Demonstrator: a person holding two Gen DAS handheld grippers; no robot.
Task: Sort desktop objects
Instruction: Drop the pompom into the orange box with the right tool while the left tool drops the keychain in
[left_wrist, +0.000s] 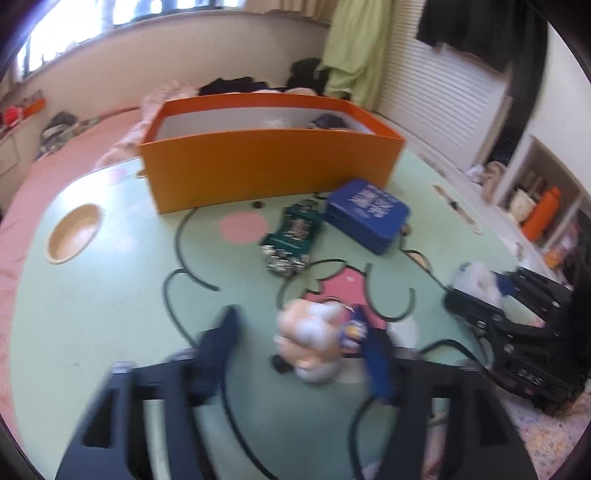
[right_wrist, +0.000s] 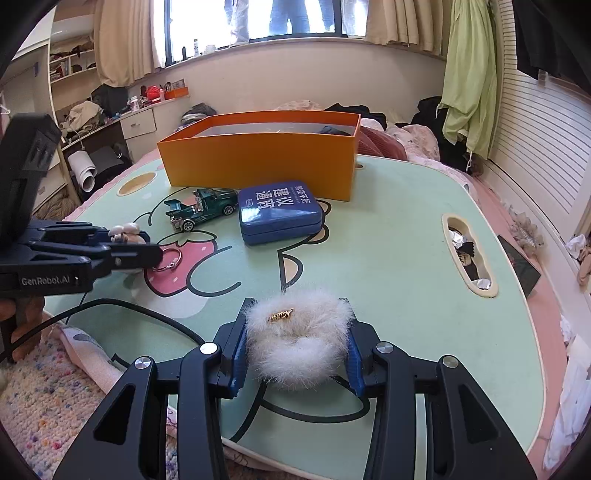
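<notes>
White fluffy scrunchie (right_wrist: 298, 341) clamped in right tool (right_wrist: 295, 354) (centred)

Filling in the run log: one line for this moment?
left gripper: open around plush keychain | right gripper: shut on fluffy scrunchie | orange box: behind

My grippers (right_wrist: 295, 354) are black, angular, with blue finger pads (right_wrist: 236, 354). Silver screws at the pivots. White "GenRobot.AI" lettering on the left one (right_wrist: 155, 254).
</notes>
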